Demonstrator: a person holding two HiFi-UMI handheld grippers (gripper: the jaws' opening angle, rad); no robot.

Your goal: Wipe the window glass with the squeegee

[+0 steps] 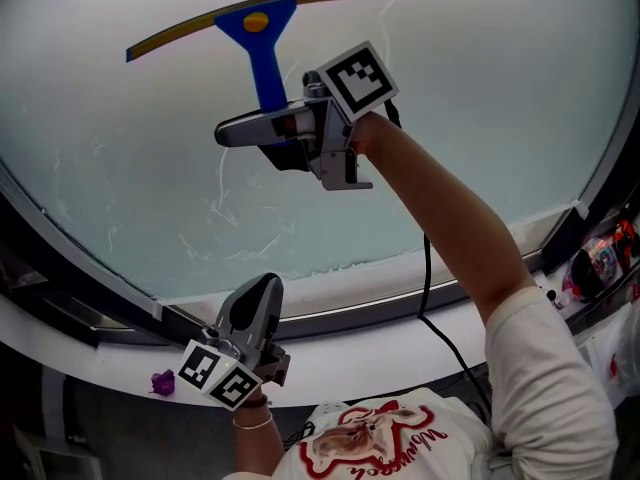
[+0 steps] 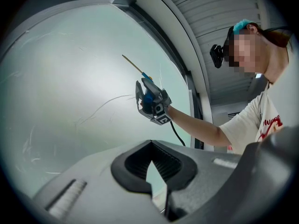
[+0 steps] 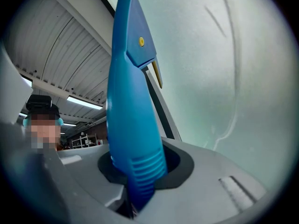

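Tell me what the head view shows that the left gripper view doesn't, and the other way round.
Only the head view: the squeegee's whole blade spread across the window glass, the left gripper's marker cube, and a small purple object at the edge of the white sill.
Only the left gripper view: that gripper's jaws, together and empty, the head-mounted camera and the ribbed ceiling panels.
Both: the right gripper clamped on the squeegee's blue handle, its black cable, and streaks on the glass.
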